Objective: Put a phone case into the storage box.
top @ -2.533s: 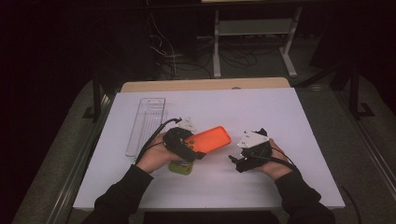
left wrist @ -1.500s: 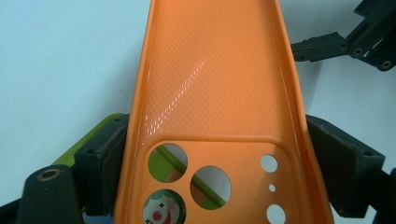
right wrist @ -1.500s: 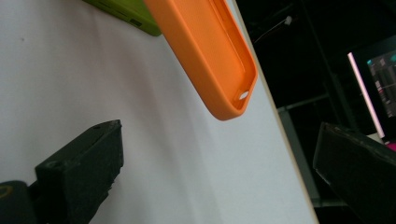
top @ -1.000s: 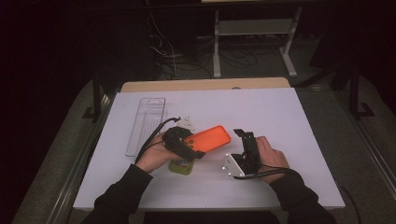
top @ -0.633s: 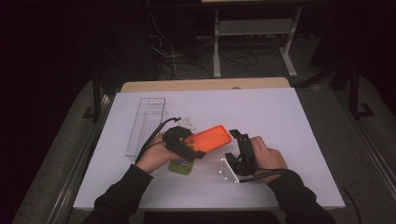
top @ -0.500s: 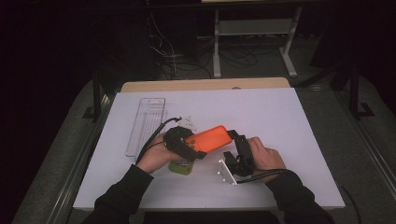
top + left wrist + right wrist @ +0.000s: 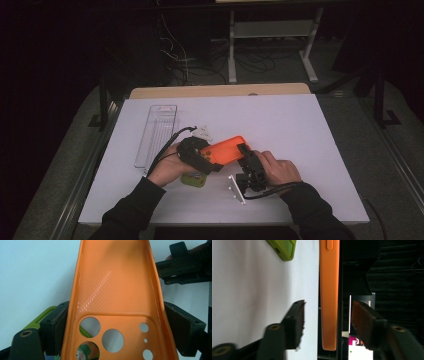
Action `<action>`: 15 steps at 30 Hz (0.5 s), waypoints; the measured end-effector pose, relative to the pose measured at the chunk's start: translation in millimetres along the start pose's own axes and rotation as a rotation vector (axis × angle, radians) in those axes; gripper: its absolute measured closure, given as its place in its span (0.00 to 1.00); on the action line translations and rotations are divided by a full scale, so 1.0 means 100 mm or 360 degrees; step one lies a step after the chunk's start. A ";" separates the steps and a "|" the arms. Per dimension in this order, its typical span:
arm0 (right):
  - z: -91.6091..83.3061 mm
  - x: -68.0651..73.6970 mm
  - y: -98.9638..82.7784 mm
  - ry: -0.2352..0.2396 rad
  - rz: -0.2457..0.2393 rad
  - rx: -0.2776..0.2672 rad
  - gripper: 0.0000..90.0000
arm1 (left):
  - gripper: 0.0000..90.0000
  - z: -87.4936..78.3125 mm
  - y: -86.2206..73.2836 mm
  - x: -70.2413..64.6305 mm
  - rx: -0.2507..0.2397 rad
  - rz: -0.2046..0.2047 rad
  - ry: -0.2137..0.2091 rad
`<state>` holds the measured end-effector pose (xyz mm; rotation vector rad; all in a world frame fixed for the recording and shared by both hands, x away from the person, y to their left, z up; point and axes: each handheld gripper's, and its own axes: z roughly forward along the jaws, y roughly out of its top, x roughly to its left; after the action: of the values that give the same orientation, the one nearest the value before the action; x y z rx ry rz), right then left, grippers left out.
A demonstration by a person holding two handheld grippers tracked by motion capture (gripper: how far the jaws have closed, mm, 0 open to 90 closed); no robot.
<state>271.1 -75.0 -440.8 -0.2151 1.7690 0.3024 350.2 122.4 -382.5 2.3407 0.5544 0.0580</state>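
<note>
An orange phone case (image 7: 227, 150) is held above the white table, its inside facing the left gripper view (image 7: 112, 290). My left gripper (image 7: 212, 160) is shut on its camera-hole end, the pads (image 7: 58, 327) pressing both long edges. My right gripper (image 7: 245, 153) is at the case's other end. In the right gripper view the case (image 7: 329, 302) stands edge-on between the jaws, with a gap on each side. Those jaws have just been closing, and the pads (image 7: 298, 315) do not touch it.
A green object (image 7: 192, 179) lies on the table under my left hand and also appears in the right gripper view (image 7: 283, 248). A clear plastic tray (image 7: 155, 135) lies at the left. A small white piece (image 7: 202, 132) sits behind the left gripper.
My right gripper turned and moved left up to the free end of the orange case, and its jaws narrowed around it. The left gripper and the case stayed put.
</note>
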 end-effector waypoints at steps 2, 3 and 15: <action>-0.01 0.00 0.01 -0.0001 -0.0003 -0.0008 0.54 | 0.17 0.00 0.00 0.00 -0.0003 0.0001 0.0000; -0.01 0.00 0.01 -0.0001 -0.0004 -0.0013 0.57 | 0.17 0.00 0.00 0.00 -0.0004 -0.0001 0.0000; -0.02 0.02 0.03 0.0031 -0.0039 -0.0017 0.76 | 0.17 0.00 0.00 0.00 -0.0003 -0.0006 -0.0004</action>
<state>268.0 -73.2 -442.0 -0.2481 1.7828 0.2928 350.0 122.1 -382.8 2.3374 0.5570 0.0536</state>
